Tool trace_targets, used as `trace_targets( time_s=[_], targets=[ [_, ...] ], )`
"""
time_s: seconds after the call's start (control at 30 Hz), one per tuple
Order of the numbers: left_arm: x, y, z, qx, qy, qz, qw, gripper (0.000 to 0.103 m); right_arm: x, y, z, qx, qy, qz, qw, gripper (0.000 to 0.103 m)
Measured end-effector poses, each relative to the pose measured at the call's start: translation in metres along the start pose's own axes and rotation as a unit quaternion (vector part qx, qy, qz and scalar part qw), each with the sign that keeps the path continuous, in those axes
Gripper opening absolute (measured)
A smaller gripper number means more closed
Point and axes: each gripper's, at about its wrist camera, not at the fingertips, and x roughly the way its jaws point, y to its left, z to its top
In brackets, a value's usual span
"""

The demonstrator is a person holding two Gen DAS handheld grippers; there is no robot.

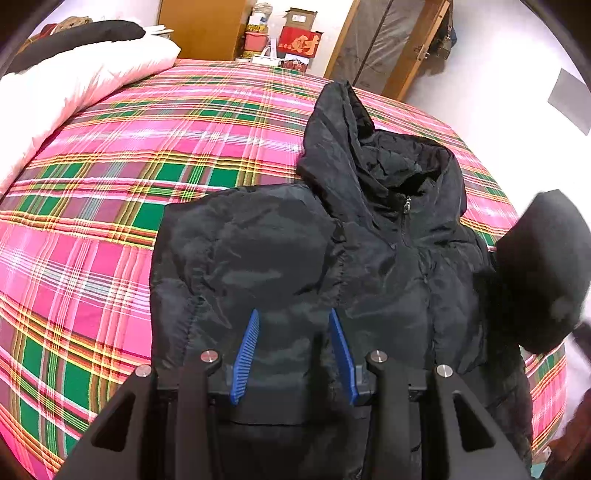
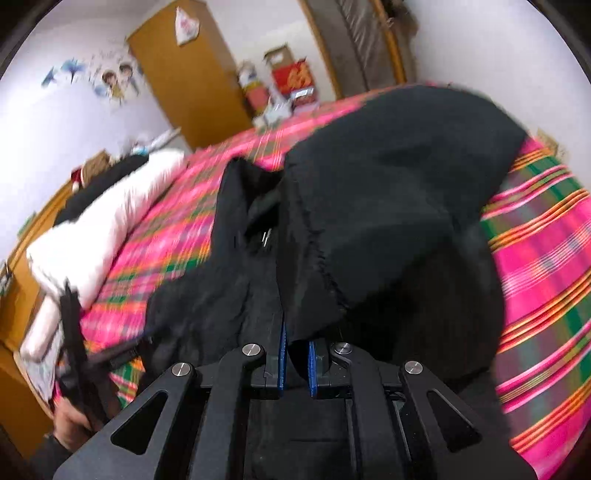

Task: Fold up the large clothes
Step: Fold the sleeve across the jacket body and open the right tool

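Note:
A black hooded jacket (image 1: 369,258) lies front up on the pink and green plaid bed (image 1: 110,221), its hood (image 1: 340,122) pointing to the far side. My left gripper (image 1: 294,314) hovers over the jacket's near left part, blue pads apart with nothing pinched between them. My right gripper (image 2: 295,334) is shut on a fold of the jacket (image 2: 388,206), which rises from the pads in a big lifted flap and hides the fingertips. In the left wrist view that flap is a blurred dark mass (image 1: 543,269) at the right edge.
A white duvet (image 1: 74,77) with dark clothing on it lies along the bed's left side. Beyond the bed stand a wooden wardrobe (image 1: 199,26), boxes and a red bag (image 1: 299,42). A hand with the other gripper (image 2: 77,354) shows at the right view's lower left.

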Motion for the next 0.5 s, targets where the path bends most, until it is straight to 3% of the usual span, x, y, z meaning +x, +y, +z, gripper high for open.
trace_targets(
  time_s=[0.2, 0.27, 0.33, 0.4, 0.5],
  targets=[
    [0.003, 0.004, 0.000, -0.010, 0.005, -0.002, 0.9999, 0.042, 0.048, 0.005, -0.022, 0.011, 0.050, 0.012, 0.999, 0.017],
    [0.003, 0.004, 0.000, -0.013, 0.006, -0.002, 0.9999, 0.042, 0.058, 0.007, -0.024, 0.013, 0.058, 0.020, 0.998, 0.028],
    [0.004, 0.005, 0.000, -0.014, 0.006, -0.002, 0.9999, 0.042, 0.062, 0.012, -0.024, 0.010, 0.060, 0.035, 0.998, 0.054],
    [0.004, 0.005, 0.000, -0.017, 0.006, -0.004, 0.9998, 0.042, 0.060, 0.019, -0.026, 0.000, 0.060, 0.046, 0.997, 0.068],
    [0.002, 0.007, 0.001, -0.027, 0.003, -0.013, 0.9995, 0.042, 0.052, 0.033, -0.027, -0.027, 0.057, 0.054, 0.997, 0.068]
  ],
)
